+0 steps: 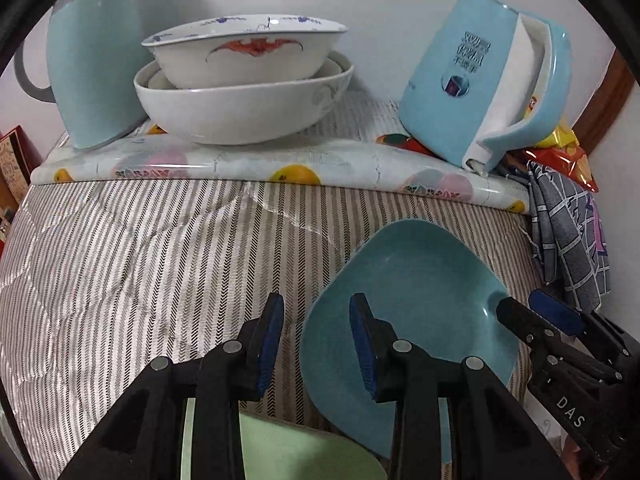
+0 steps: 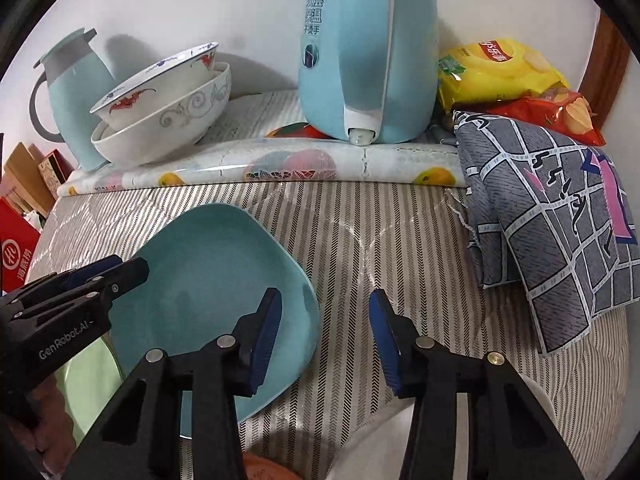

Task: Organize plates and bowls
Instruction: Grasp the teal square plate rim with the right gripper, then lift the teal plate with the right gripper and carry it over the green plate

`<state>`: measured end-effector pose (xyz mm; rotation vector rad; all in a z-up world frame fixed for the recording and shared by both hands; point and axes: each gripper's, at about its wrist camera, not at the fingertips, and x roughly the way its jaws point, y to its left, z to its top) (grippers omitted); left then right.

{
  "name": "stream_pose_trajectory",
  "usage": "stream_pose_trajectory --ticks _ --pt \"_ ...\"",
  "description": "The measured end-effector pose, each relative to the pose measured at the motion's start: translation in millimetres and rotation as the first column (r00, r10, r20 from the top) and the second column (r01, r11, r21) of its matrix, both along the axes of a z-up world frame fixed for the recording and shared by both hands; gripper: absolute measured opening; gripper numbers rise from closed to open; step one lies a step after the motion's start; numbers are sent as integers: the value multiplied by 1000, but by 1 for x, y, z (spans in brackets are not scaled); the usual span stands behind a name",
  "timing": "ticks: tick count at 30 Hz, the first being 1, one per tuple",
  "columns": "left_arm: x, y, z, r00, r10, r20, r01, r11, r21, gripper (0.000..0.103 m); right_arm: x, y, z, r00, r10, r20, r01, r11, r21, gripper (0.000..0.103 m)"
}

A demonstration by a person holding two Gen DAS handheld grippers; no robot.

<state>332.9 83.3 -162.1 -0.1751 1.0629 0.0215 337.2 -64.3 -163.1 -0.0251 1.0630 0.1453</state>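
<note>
looking down from both wrists, i read the scene like this:
table: a striped cloth (image 1: 120,248) covers the surface in front of me, with a fruit-print mat (image 1: 224,164) rolled along its far edge.
kettle: a light blue electric kettle (image 2: 360,48) stands on the mat near the wall; i see a blue jug (image 1: 96,64) at the far left.
bowls: a white bowl with a red motif (image 1: 244,56) sits nested in a larger white bowl (image 1: 240,108) on the mat, between jug and kettle.
cloth: a grey checked cloth (image 2: 552,216) hangs off the right end of the mat, snack bags (image 2: 500,72) behind it.
blue plate: a teal plate (image 1: 416,280) lies flat on the striped cloth, between my two grippers.
green plate: a pale green plate (image 1: 296,452) shows just beneath my left gripper, at the frame's bottom edge.
left gripper: my left gripper (image 1: 316,344) hangs over the teal plate's left rim, jaws partly apart, one finger on each side of the rim; i cannot tell that the pads press on it.
right gripper: my right gripper (image 2: 326,340) straddles the teal plate's right rim, jaws partly apart; whether it has a grip, i cannot tell.
</note>
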Motion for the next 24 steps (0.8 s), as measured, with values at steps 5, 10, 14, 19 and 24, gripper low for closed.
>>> stream_pose_trajectory --ticks 5,10,14,19,24 --pt "4 2 -7 1000 12 -23 -12 1000 -7 26 5 6 -5 1000 -2 -20 2 999 -34 41" --pt "7 0 -13 999 3 -41 -3 1000 -18 16 10 10 -11 999 13 -42 -16 997 -75 31" --pt "6 -1 -13 999 -6 -34 5 1000 -18 14 11 13 -15 999 21 -49 -24 998 -66 11" --pt "4 -2 -7 1000 -11 -6 11 1000 -23 13 10 8 -12 999 -3 -35 1 999 -45 7" --pt "-1 -1 8 1000 -14 21 14 1000 -26 13 4 2 2 1000 -12 3 12 1000 -10 7"
